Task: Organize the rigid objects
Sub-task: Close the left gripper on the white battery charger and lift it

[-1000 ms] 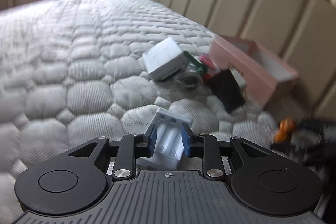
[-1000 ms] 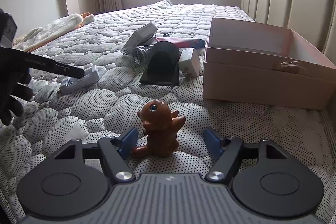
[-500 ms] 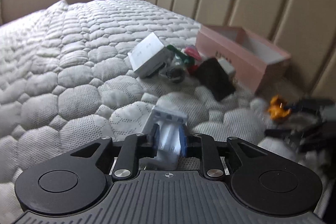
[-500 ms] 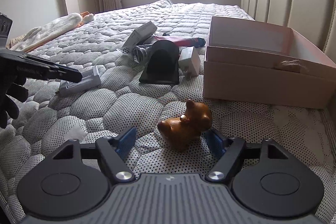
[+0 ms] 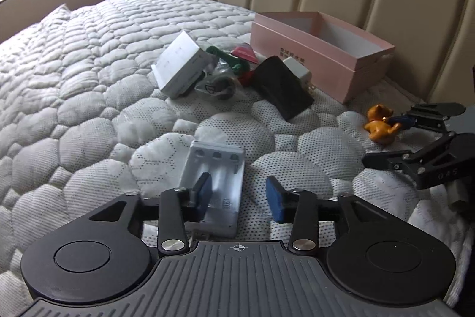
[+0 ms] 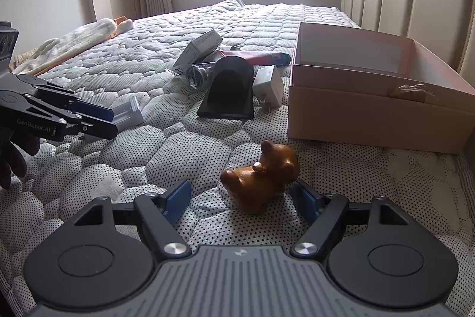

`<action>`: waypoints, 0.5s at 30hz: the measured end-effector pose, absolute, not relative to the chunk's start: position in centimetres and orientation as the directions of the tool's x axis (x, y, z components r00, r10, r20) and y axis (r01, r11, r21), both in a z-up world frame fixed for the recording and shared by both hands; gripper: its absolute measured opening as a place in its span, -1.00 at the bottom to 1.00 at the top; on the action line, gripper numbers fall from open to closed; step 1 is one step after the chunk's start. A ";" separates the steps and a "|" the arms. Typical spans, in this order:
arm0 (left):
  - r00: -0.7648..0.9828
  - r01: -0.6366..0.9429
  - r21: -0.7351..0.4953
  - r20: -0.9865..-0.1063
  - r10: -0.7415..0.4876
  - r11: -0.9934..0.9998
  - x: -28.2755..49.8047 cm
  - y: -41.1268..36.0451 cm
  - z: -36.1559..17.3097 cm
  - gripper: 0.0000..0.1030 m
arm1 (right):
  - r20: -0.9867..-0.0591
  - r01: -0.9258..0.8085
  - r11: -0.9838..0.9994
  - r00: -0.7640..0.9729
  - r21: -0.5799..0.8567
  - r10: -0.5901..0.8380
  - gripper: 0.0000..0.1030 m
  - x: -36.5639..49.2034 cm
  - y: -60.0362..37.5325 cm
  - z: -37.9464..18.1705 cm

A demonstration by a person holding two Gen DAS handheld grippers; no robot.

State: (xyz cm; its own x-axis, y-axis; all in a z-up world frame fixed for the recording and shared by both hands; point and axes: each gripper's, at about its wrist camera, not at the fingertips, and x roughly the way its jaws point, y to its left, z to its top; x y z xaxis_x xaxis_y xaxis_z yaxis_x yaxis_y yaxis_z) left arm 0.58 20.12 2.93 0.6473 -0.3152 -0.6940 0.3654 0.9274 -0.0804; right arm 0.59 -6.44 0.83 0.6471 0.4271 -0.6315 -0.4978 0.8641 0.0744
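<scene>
Left hand-held gripper (image 5: 239,198) spread open over grey plastic battery charger (image 5: 215,186), right hand-held gripper (image 6: 245,198) spread open around toppled brown bear figurine (image 6: 261,178), both laid on quilted white bed (image 5: 89,85)

White battery charger (image 5: 215,183) flat, brown figurine (image 6: 261,180) toppled on quilted mattress (image 5: 89,109).

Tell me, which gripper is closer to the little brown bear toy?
Right. The right gripper has the brown bear toy lying between its open fingers, while the left gripper is off to the side, over the white battery charger.
</scene>
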 end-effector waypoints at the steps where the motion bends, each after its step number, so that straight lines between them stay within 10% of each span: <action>1: 0.644 0.367 -0.090 -0.693 -0.323 0.926 0.6 20.1 2.9 0.00 | -0.632 -0.498 0.864 0.647 0.075 0.428 0.49 0.6 -6.5 0.8; 11: 0.768 0.262 0.166 -0.632 -0.101 0.951 -0.4 19.3 4.1 0.00 | -0.632 -0.499 0.863 0.646 0.076 0.429 0.51 0.6 -6.4 0.8; 15: 0.712 0.277 0.089 -0.688 -0.143 0.957 0.4 19.9 3.5 -0.13 | -0.632 -0.501 0.862 0.644 0.077 0.431 0.52 0.6 -6.4 0.8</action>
